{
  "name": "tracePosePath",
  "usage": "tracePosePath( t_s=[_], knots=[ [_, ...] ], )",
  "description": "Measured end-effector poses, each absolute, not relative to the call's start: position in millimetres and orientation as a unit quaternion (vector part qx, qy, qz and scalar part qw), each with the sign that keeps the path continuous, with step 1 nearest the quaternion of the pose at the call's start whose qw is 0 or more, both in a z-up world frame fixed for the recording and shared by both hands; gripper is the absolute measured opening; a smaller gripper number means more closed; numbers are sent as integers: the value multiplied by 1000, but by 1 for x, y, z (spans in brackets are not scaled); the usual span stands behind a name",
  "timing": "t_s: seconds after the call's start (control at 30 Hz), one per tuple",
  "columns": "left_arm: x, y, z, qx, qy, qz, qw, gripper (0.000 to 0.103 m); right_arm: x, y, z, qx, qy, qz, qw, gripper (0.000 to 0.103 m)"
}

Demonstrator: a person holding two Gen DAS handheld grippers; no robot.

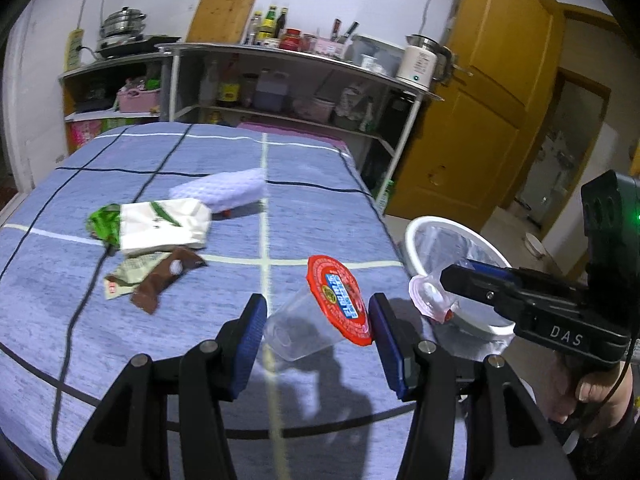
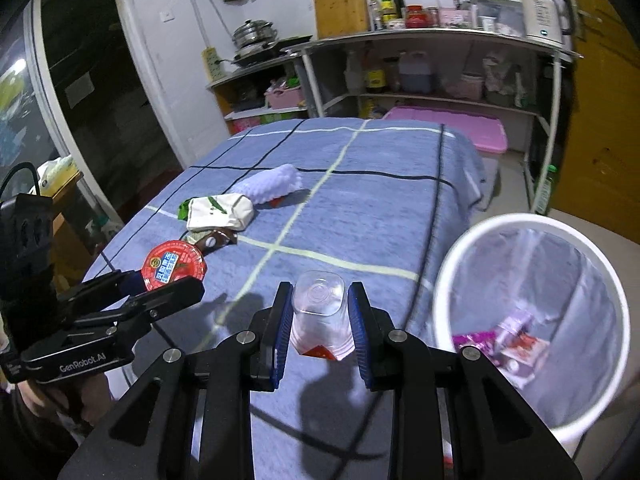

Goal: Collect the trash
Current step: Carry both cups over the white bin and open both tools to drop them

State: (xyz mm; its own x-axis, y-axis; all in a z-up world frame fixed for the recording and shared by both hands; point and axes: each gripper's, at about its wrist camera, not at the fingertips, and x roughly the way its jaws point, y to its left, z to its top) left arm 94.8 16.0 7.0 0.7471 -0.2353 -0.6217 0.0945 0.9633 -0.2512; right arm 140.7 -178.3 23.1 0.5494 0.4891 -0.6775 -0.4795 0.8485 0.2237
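Note:
My left gripper (image 1: 318, 330) is shut on a clear plastic cup with a red foil lid (image 1: 320, 312), held above the blue checked tablecloth (image 1: 312, 184); the same cup (image 2: 174, 264) shows in the right wrist view. My right gripper (image 2: 318, 320) is shut on a second clear plastic cup (image 2: 320, 312), also seen in the left wrist view (image 1: 430, 296), near the table's right edge beside the white bin (image 2: 444, 276). More trash lies on the cloth: a white and green bag (image 1: 160, 222), a brown wrapper (image 1: 164, 276) and a pale wrapper (image 1: 128, 276).
The white bin (image 1: 412, 236), lined with a clear bag, holds purple and red wrappers (image 2: 508, 344). A lilac cloth (image 1: 224, 190) lies farther back on the table. Metal shelves (image 1: 280, 80) with kitchenware stand behind; a yellow door (image 1: 480, 92) is at the right.

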Motion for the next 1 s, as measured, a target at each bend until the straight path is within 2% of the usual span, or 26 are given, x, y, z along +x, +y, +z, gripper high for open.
tracePosePath(
  t_s=[1.0],
  knots=[
    [151,-130,2,-38,373,-227,899,55,140,-335,-1,79,401,130,904,29]
  ],
)
